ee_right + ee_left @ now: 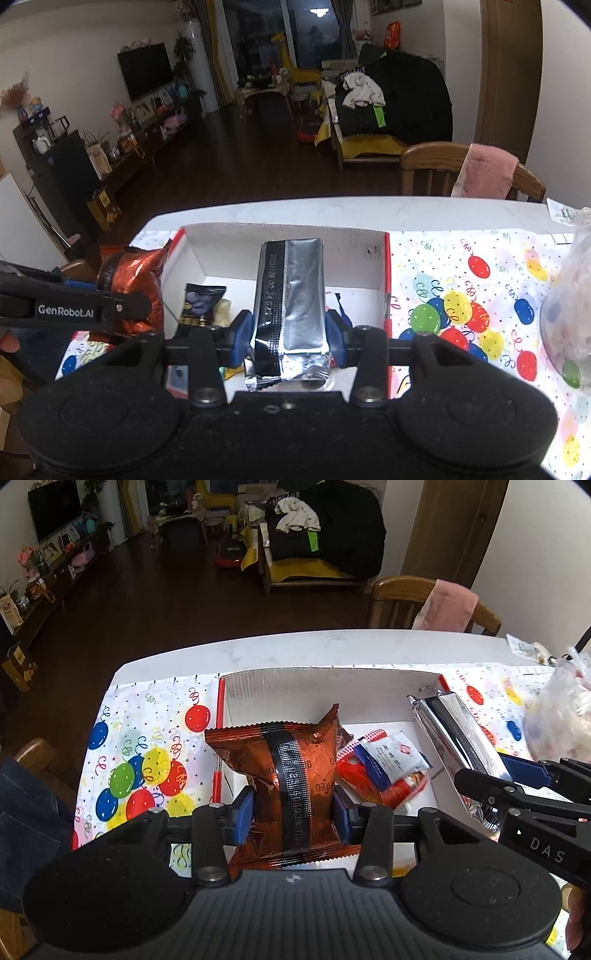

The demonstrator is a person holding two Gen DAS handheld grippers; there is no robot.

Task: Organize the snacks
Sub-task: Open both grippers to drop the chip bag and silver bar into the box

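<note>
My left gripper (293, 808) is shut on an orange-brown Oreo packet (291, 771), held above the left part of a white cardboard box (295, 681) with red edges. My right gripper (289, 334) is shut on a long silver foil packet (290, 295), held over the same box (229, 254). In the left wrist view the silver packet (458, 738) and the right gripper's fingers (517, 771) show at the right. In the right wrist view the Oreo packet (129, 291) shows at the left. Small snacks lie in the box: a red-white-blue sachet (384, 771) and a black packet (201, 304).
The box sits on a balloon-print cloth (140, 760) over a white table (295, 646). A clear plastic bag (570, 314) of snacks stands at the right. A wooden chair (436, 170) with a pink cloth stands behind the table. A person's fingers (9, 343) show at the left edge.
</note>
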